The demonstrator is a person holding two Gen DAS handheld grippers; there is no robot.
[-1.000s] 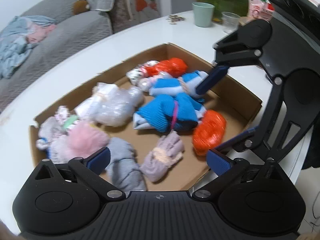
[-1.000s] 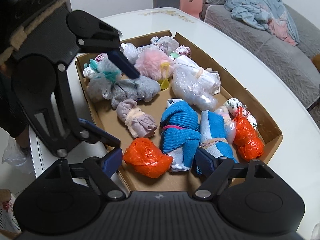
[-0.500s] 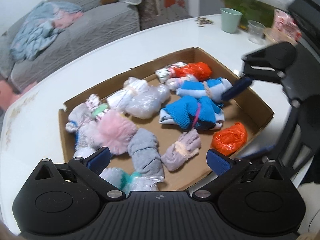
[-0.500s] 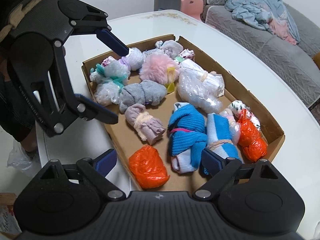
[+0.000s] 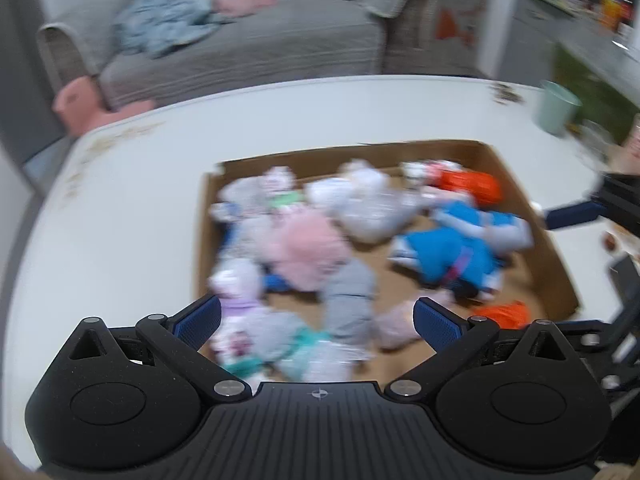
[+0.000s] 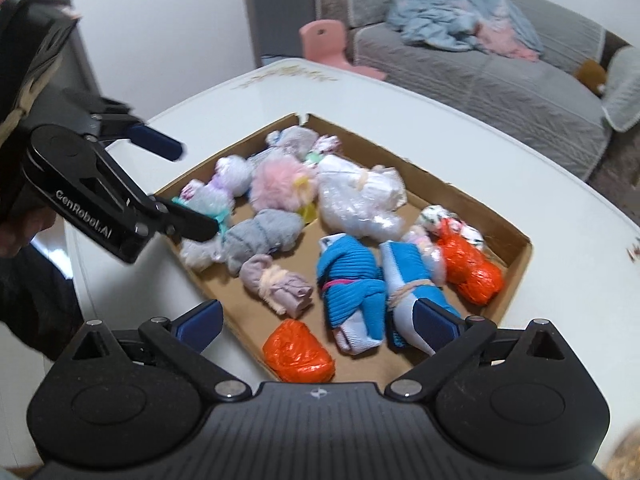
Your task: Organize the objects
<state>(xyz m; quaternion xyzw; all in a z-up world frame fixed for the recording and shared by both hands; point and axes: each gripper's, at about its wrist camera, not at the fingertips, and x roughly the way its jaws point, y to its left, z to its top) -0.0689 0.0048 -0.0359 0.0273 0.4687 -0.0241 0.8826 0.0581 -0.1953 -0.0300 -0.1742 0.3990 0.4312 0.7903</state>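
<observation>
A shallow cardboard box (image 6: pixel 516 258) on a white table (image 6: pixel 400 116) holds several rolled sock bundles: two blue ones (image 6: pixel 350 280), two orange ones (image 6: pixel 298 360), a fluffy pink one (image 6: pixel 278 184), a grey one (image 6: pixel 264 236), a lilac one (image 6: pixel 276 284) and a clear-wrapped white one (image 6: pixel 360 200). My right gripper (image 6: pixel 318 322) is open and empty above the box's near edge. My left gripper (image 5: pixel 316 318) is open and empty above the box's near side; it also shows in the right wrist view (image 6: pixel 180 188) at the box's left corner. The left wrist view is blurred.
A grey sofa (image 6: pixel 500 88) with a blue and pink blanket (image 6: pixel 464 16) stands beyond the table, with a pink child's chair (image 6: pixel 328 40) beside it. A pale green cup (image 5: pixel 558 106) and a clear glass stand at the table's far right.
Both grippers have pulled back and swung, so the box sits farther off in both views. The left gripper has moved away to the box's left corner. Both stay open.
</observation>
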